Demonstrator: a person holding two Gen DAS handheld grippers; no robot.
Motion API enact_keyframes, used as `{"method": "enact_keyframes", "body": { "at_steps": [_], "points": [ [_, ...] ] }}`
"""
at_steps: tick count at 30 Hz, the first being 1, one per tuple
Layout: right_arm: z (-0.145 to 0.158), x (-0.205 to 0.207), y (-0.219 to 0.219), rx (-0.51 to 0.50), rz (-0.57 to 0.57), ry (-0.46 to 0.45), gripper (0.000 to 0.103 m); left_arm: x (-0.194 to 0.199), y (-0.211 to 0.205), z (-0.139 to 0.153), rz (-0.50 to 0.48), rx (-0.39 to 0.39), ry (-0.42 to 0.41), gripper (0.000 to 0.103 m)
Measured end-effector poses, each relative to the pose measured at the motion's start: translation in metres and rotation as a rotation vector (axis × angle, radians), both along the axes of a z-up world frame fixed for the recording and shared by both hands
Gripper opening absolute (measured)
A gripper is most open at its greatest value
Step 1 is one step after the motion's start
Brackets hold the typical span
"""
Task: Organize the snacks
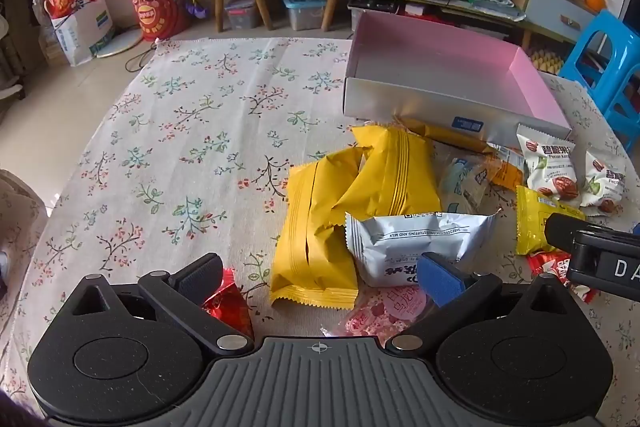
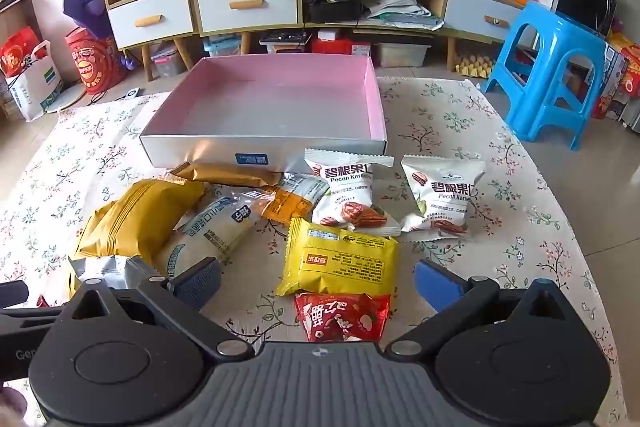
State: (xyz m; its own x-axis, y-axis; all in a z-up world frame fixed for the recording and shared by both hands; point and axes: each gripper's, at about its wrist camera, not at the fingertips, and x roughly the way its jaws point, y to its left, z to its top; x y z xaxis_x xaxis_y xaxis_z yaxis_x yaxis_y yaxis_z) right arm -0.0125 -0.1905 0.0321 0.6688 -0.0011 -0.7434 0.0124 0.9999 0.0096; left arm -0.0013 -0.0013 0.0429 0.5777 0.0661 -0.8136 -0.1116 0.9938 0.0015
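Much of the snack pile is only half legible. In the left wrist view a red foil packet (image 1: 228, 301) hides partly behind the left gripper's (image 1: 318, 281) dark finger, and a pink packet (image 1: 384, 311) is cut off by the gripper body. The clear-wrapped bread packet (image 1: 466, 183) is blurred there; the right wrist view shows it (image 2: 216, 227) plainly, though its print stays unreadable.

Counted left to right across both views: two large yellow packets (image 1: 316, 239) leaning on each other, one silver-grey packet (image 1: 416, 243) against them, one gold stick packet (image 2: 230, 174) touching the box front, one orange-and-clear packet (image 2: 294, 199), one flat yellow packet (image 2: 342, 257), one red packet (image 2: 342, 315) just below it, and two white pecan packets (image 2: 348, 195) side by side. All lie on the floral tablecloth (image 1: 180, 131) just in front of the pink-lined box (image 2: 276, 103), whose inside holds nothing.

Only the left view shows the pink packet and the second large yellow packet in full; the right view alone shows both pecan packets whole and the blue stool (image 2: 552, 67).

The left gripper's fingers stand wide apart above the silver-grey packet, gripping nothing. The right gripper (image 2: 316, 283) is likewise spread wide, the flat yellow packet and red packet between its fingers but untouched.
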Motion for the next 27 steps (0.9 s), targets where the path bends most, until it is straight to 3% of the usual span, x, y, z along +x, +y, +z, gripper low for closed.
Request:
{"method": "enact_keyframes", "body": {
  "at_steps": [27],
  "points": [
    [0.0004, 0.0006, 0.0018, 0.002, 0.001, -0.005, 0.093, 0.0002, -0.0013, 0.0019, -0.011, -0.002, -0.012, 0.103]
  ]
}}
